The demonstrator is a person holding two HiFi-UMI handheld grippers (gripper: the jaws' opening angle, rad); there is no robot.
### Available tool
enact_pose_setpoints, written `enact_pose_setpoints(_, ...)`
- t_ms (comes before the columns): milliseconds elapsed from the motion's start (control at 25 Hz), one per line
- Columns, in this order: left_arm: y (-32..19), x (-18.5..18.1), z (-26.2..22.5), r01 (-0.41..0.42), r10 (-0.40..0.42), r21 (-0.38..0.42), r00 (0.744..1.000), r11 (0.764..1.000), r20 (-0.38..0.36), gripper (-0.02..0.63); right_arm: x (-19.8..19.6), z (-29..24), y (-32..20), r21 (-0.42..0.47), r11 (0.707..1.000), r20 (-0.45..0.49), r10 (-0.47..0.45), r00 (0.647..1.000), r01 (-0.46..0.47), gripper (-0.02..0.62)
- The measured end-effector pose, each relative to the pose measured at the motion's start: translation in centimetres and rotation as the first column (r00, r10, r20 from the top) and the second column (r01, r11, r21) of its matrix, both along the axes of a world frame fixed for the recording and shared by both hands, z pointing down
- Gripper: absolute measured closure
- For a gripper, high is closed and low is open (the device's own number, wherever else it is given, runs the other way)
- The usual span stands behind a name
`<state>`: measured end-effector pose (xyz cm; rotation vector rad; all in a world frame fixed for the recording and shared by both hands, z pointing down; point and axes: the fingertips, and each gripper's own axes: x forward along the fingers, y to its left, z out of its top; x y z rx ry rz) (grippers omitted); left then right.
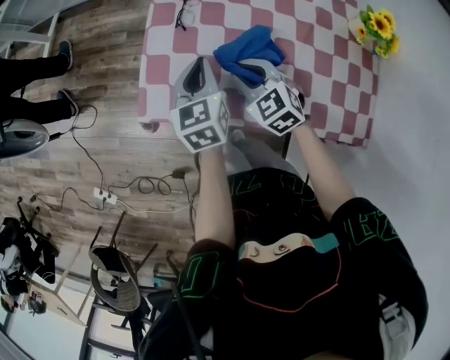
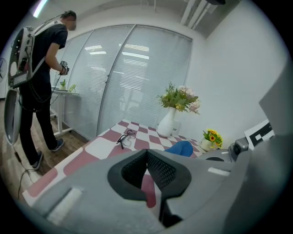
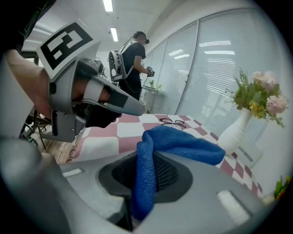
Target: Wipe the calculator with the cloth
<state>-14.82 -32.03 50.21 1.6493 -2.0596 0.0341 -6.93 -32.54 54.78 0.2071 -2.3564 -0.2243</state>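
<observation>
A blue terry cloth (image 1: 247,46) (image 3: 176,142) hangs pinched between the jaws of the right gripper (image 1: 244,68) (image 3: 147,160), one fold draped over its top. It is held above the near edge of a table with a pink-and-white checked covering (image 1: 320,49). Just beside it on the left, the left gripper (image 1: 198,65) (image 2: 147,153) has its jaw tips together with nothing between them. Farther back on the table lie black-rimmed glasses (image 1: 185,13) (image 2: 124,138) – and at the far right corner, a small pot of yellow flowers (image 1: 377,29).
</observation>
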Motion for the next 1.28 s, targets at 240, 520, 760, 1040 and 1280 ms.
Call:
enact_pose_setpoints(240,1.6,1.4,-0.3,0.012,-0.011,-0.033,0.999,0.999,0.047,0.597,1.5,0.4,1.9,0.032,0.996,-0.047,-0.081,0.996,0.083,0.512)
enact_pose_setpoints(520,3.0,2.8,0.1,0.018,-0.015,-0.057,0.998,0.998,0.056,0.597,2.5,0.5,2.9,0.030,0.995,-0.031,-0.090,0.995,0.091,0.512)
enact_pose_setpoints(760,4.0,3.8,0.5,0.020,-0.016,-0.070,0.998,0.997,0.058,0.597,2.9,0.3,3.5,0.018,0.996,-0.005,-0.088,0.996,0.088,0.512)
enact_pose_setpoints(1040,5.2,5.1,0.3,0.006,0.001,-0.079,0.997,0.997,0.079,0.597,3.7,0.2,4.3,0.019,0.997,0.014,-0.073,0.997,0.073,0.512)
enact_pose_setpoints(1280,6.5,5.4,-0.6,0.009,-0.003,-0.073,0.996,0.997,0.090,0.597,4.3,-0.1,6.0,-0.029,0.997,0.007,-0.073,0.997,0.073,0.512)
